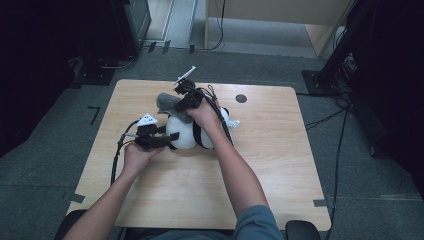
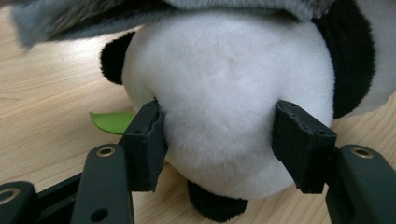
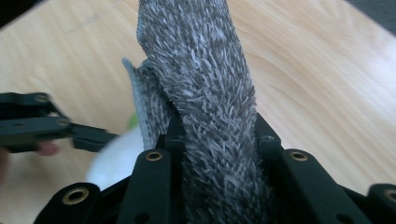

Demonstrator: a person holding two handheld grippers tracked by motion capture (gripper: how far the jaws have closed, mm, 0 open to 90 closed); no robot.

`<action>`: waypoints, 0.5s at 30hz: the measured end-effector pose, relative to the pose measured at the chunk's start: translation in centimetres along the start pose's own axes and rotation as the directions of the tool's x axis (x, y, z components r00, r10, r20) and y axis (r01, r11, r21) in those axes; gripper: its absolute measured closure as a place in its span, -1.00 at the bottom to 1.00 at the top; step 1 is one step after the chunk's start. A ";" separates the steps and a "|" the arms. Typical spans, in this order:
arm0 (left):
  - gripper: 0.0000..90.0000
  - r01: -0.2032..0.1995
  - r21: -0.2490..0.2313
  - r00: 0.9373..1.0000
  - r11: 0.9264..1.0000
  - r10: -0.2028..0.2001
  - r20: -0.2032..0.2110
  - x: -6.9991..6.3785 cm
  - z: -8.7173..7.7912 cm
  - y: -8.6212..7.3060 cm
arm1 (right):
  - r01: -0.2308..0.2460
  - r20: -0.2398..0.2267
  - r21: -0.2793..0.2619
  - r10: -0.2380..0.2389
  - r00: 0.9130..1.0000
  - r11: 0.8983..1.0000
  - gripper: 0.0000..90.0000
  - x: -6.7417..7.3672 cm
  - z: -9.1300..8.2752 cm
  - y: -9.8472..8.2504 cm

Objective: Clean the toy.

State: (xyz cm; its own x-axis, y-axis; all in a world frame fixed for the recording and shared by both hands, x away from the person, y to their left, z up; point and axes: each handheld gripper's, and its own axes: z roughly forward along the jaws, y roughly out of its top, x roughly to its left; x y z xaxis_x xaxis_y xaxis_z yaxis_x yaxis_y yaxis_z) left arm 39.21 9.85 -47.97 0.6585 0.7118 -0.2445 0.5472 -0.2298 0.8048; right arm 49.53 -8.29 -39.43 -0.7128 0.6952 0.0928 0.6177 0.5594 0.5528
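Note:
A black-and-white panda plush (image 1: 184,135) lies mid-table on the wooden table (image 1: 265,165). My left gripper (image 1: 169,141) comes at it from the left. In the left gripper view its pads (image 2: 148,140) press into both sides of the panda's round white part (image 2: 224,88). My right gripper (image 1: 179,105) is above the panda's far side, shut on a grey fuzzy cloth (image 1: 167,102). The cloth (image 3: 201,70) runs up between its jaws in the right gripper view and drapes over the panda's top (image 2: 140,14). A green felt leaf (image 2: 112,122) lies beside the plush.
A small dark round disc (image 1: 241,98) sits near the table's far edge. Cables (image 1: 325,120) trail across the grey floor on the right, and dark equipment stands (image 1: 340,55) flank the table. Bare wood stretches to the right and front of the plush.

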 end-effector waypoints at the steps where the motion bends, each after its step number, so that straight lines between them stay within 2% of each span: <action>1: -0.14 0.000 0.000 1.000 1.000 0.000 0.000 0.0 0.0 0.0 | -0.004 0.008 0.002 0.004 1.000 1.000 0.51 -0.3 -0.1 -0.1; 9: -0.14 0.002 -0.006 1.000 1.000 -0.002 0.005 0.1 0.1 0.0 | -0.059 0.077 0.041 0.056 0.995 0.997 0.49 -3.4 -1.2 -1.5; 15: -0.13 0.006 -0.006 1.000 1.000 -0.006 0.006 0.1 0.1 0.0 | -0.101 0.106 0.035 0.097 0.990 0.994 0.47 -5.4 -2.4 -2.6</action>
State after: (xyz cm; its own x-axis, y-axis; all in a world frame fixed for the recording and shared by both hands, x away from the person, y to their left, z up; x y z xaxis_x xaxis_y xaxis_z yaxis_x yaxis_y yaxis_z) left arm 39.33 9.89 -48.06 0.6583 0.7091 -0.2527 0.5480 -0.2213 0.8067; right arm 50.95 -14.57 -39.39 -0.6104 0.7900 0.0573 0.6977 0.5020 0.5110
